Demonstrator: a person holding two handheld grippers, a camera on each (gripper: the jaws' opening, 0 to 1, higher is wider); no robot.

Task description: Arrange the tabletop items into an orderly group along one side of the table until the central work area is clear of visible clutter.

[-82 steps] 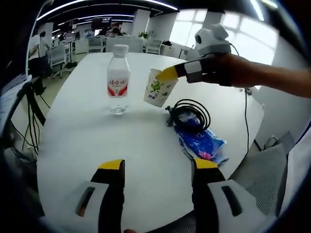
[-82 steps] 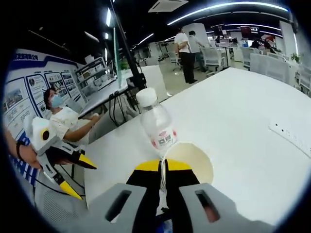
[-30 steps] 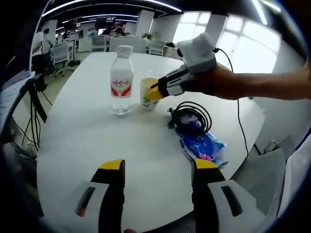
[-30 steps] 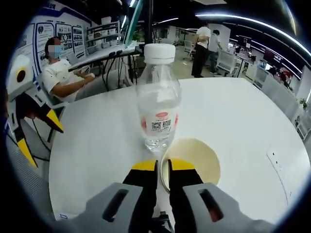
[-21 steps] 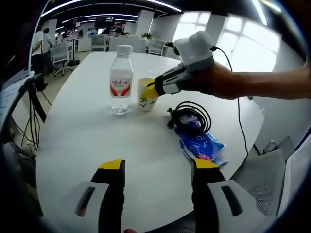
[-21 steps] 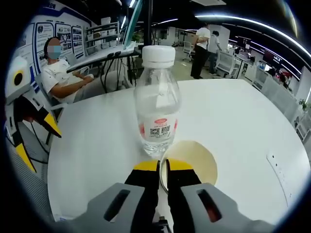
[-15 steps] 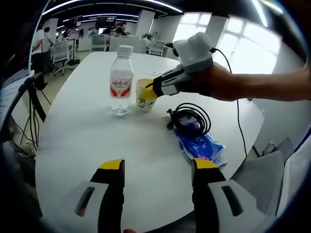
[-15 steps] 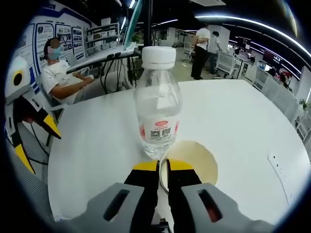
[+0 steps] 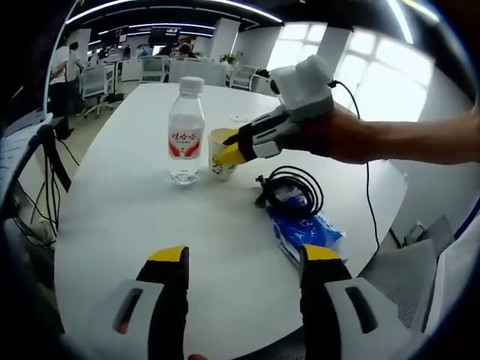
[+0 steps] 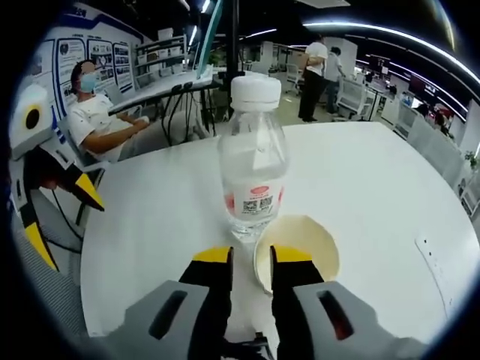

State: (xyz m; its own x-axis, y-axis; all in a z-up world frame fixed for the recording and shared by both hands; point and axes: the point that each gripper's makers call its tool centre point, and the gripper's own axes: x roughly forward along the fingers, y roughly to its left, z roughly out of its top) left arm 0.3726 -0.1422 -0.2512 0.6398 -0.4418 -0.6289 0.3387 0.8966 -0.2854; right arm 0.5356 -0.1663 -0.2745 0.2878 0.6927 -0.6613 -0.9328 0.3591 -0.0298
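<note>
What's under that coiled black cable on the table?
The coiled black cable lies on one end of a blue printed packet, which sticks out toward the table's edge. What the covered end looks like can't be seen.

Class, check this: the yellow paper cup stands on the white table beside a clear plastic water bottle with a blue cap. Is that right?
Not quite: the cap is white, as the right gripper view shows. The yellow paper cup does stand on the white table beside the clear plastic water bottle.
</note>
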